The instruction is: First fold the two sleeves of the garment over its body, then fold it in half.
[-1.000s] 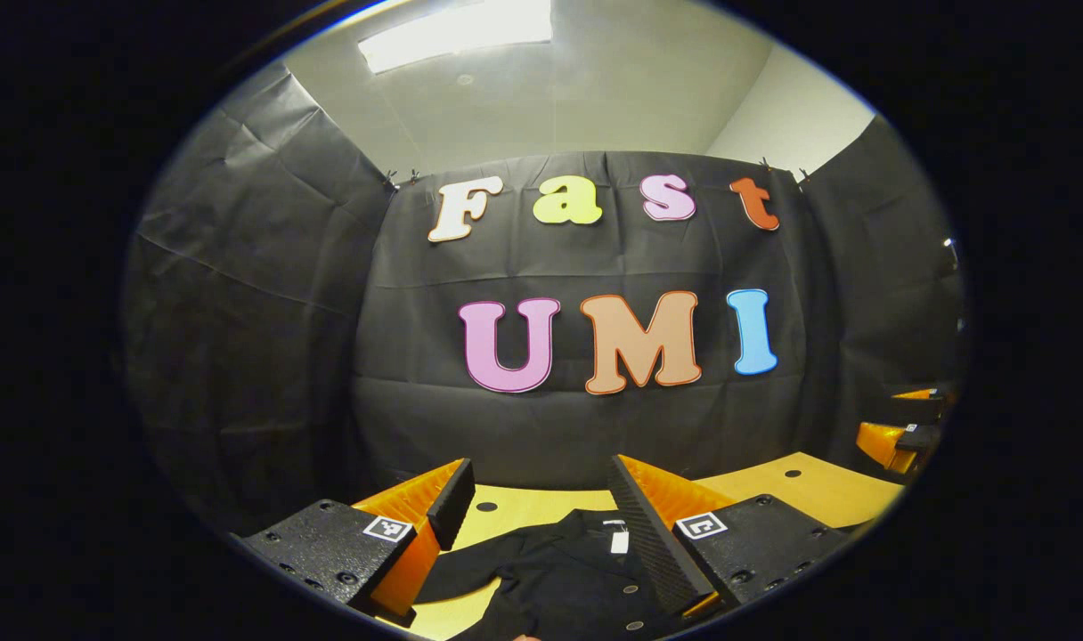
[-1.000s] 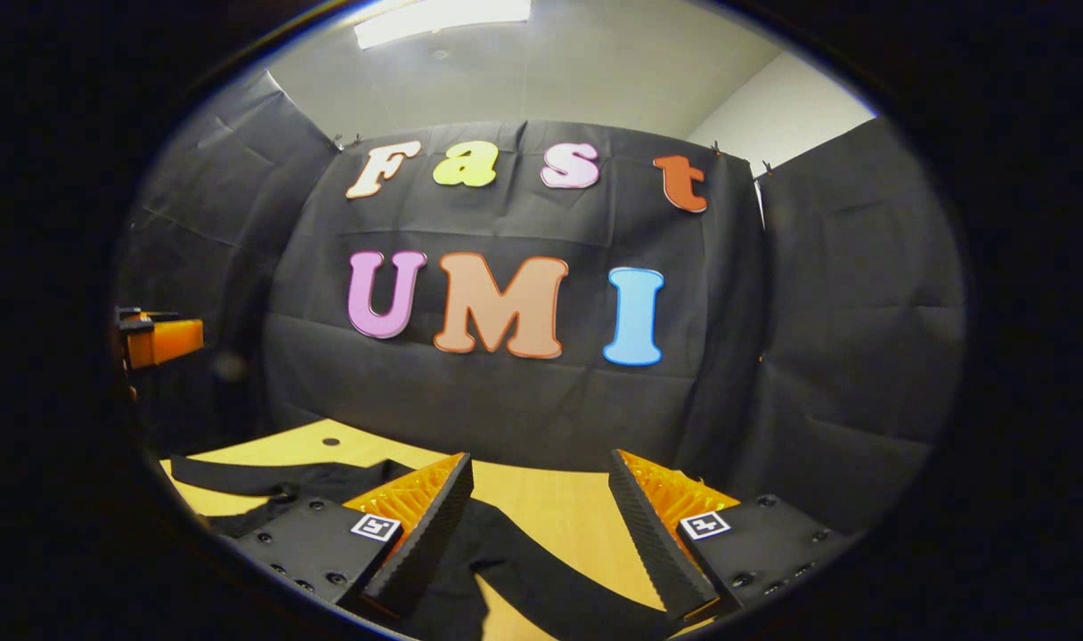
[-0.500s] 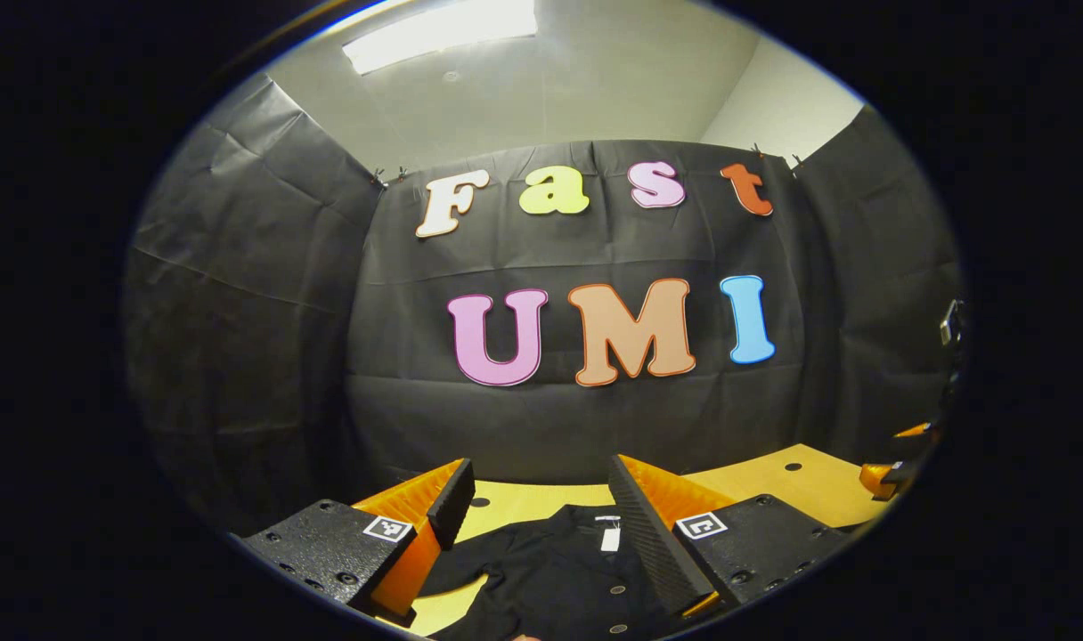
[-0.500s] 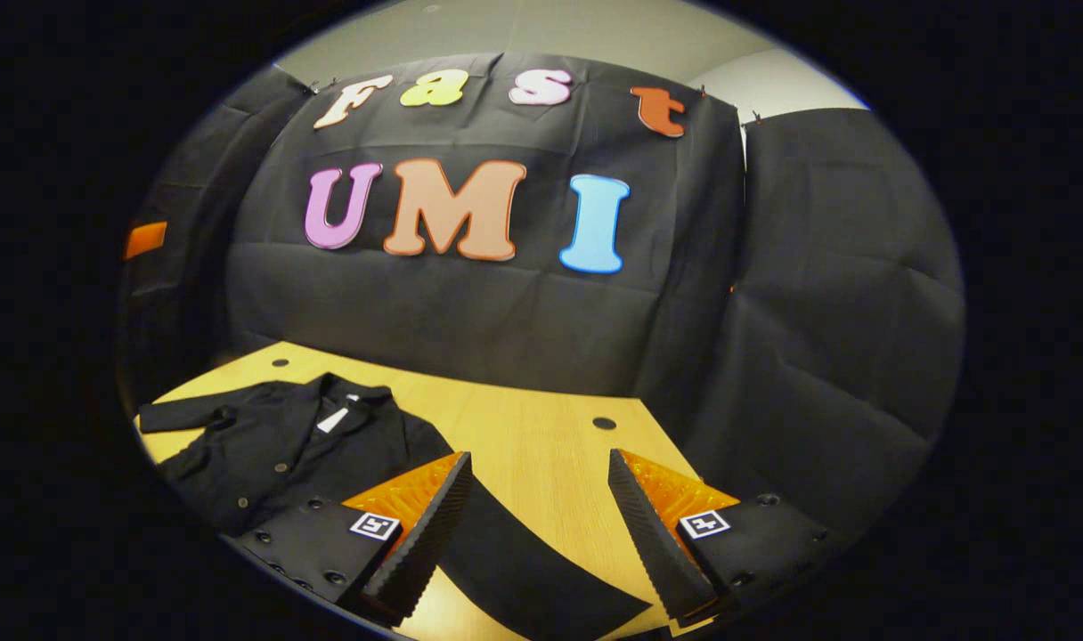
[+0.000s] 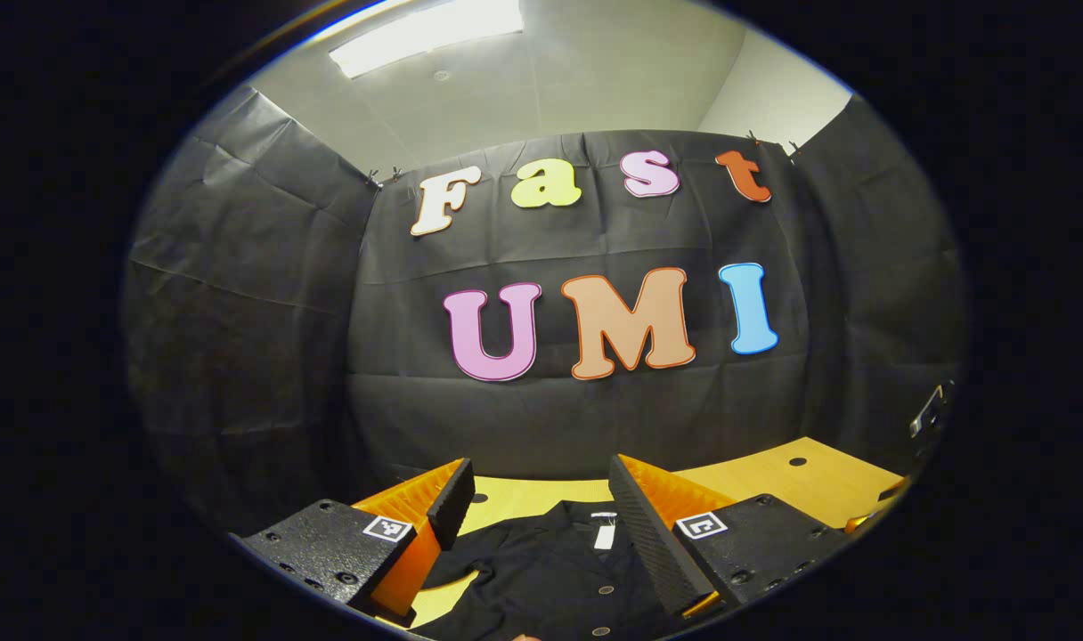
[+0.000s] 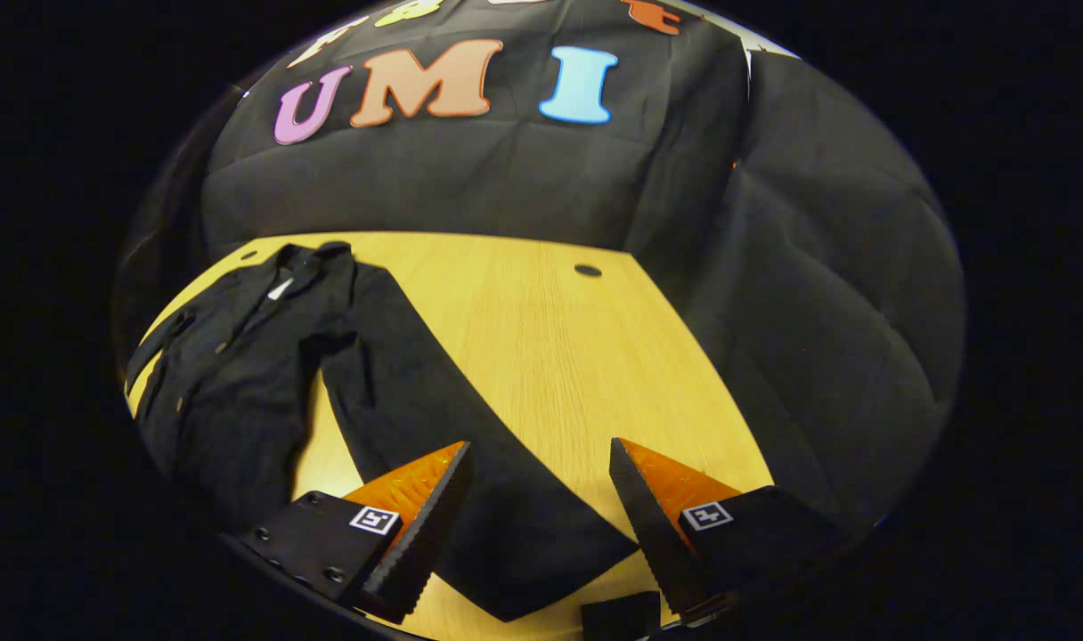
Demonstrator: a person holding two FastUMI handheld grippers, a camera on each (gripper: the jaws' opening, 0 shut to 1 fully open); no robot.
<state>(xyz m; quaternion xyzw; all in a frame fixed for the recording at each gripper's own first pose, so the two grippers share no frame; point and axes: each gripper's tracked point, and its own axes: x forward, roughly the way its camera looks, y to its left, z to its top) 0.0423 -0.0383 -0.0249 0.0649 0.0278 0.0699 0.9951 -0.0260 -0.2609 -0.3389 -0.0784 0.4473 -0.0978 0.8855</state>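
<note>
Right gripper view, near to far: we see the right gripper (image 6: 537, 525) w/ jaws spread wide, nothing held between them; it's tipped down over the worktop (image 6: 541, 347); directly ahead, btw the two fingers, lies one long sleeve (image 6: 443, 427) of the black garment (image 6: 239, 374), stretched flat on the wood w/ its cuff end nearest the jaws; we can't tell if either finger touches the cloth; farther off to the left the garment's body lies spread w/ buttons down the front, collar and a small white tag (image 6: 280, 288) at the far end; beyond that a small dark hole (image 6: 587, 270) in the worktop near its far edge; then the booth's black cloth wall (image 6: 506, 178).

Left gripper view, near to far: we see the left gripper (image 5: 537, 525), jaws also wide apart and gripping nothing; it's held more level, above the garment (image 5: 550, 579), whose buttoned front and collar sit btw and below the fingers, white tag (image 5: 604, 537) near the collar; yellow wood of the worktop (image 5: 773, 485) shows beyond and to the right, w/ a hole (image 5: 798, 462) in it; at the far right edge a bit of another device is visible, too small to tell what part; behind all, the black cloth wall (image 5: 239, 312), and a ceiling light (image 5: 426, 36) overhead.
</note>
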